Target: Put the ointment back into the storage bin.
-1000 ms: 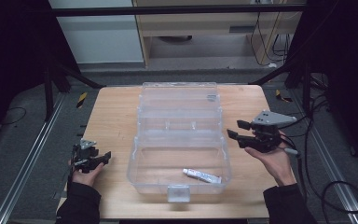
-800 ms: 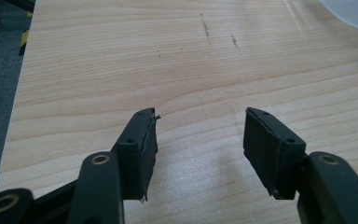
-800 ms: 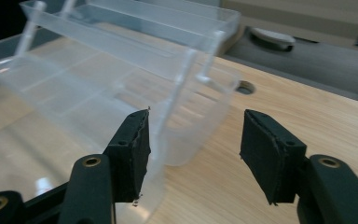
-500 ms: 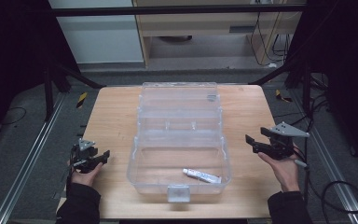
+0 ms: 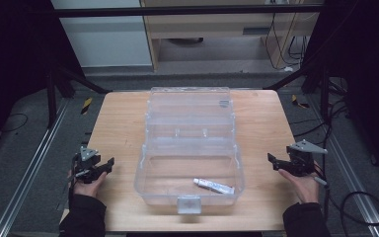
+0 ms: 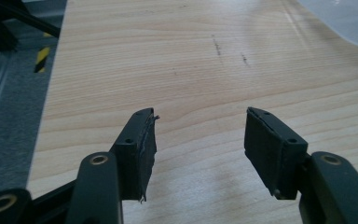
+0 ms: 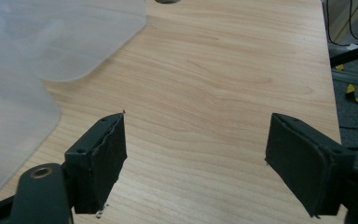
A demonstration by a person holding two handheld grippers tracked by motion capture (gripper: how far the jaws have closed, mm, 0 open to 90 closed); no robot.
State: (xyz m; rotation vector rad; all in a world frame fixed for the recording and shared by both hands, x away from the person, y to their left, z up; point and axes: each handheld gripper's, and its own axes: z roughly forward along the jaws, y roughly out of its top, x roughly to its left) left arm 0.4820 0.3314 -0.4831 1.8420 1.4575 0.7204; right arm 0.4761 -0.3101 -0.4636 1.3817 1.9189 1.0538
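The wooden worktop (image 5: 118, 123) carries everything here, and in the high view it stands over grey floor with metal rails (image 5: 24, 177) at its left and right sides. At its middle sits a clear plastic box (image 5: 190, 148) with its lid thrown open and leaning back toward the far edge; a grey latch (image 5: 188, 203) shows on the front wall nearest the person. Inside the box, in the front right part of its floor, lies a small white tube (image 5: 213, 185), flat and slightly slanted, well apart from both claws.

The left claw (image 5: 109, 163) rests low at the near left part of the worktop, held in the person's left hand (image 5: 86, 185), with a bare strip of wood between it and the box. In the left gripper view its jaws stand apart with only wood grain between the black pads (image 6: 142, 149); the left claw (image 6: 198, 140) is open and empty, having just opened a little further. A corner of the clear box shows at the upper right of that view.

The right claw (image 5: 272, 162) sits at the near right part of the worktop, held in the right hand (image 5: 303, 185), pointing toward the box's right wall yet clear of it. In the right gripper view the right claw (image 7: 193, 149) gapes wide, its jaws just having spread, nothing between them but bare wood, and the frosted box side lies off to the left
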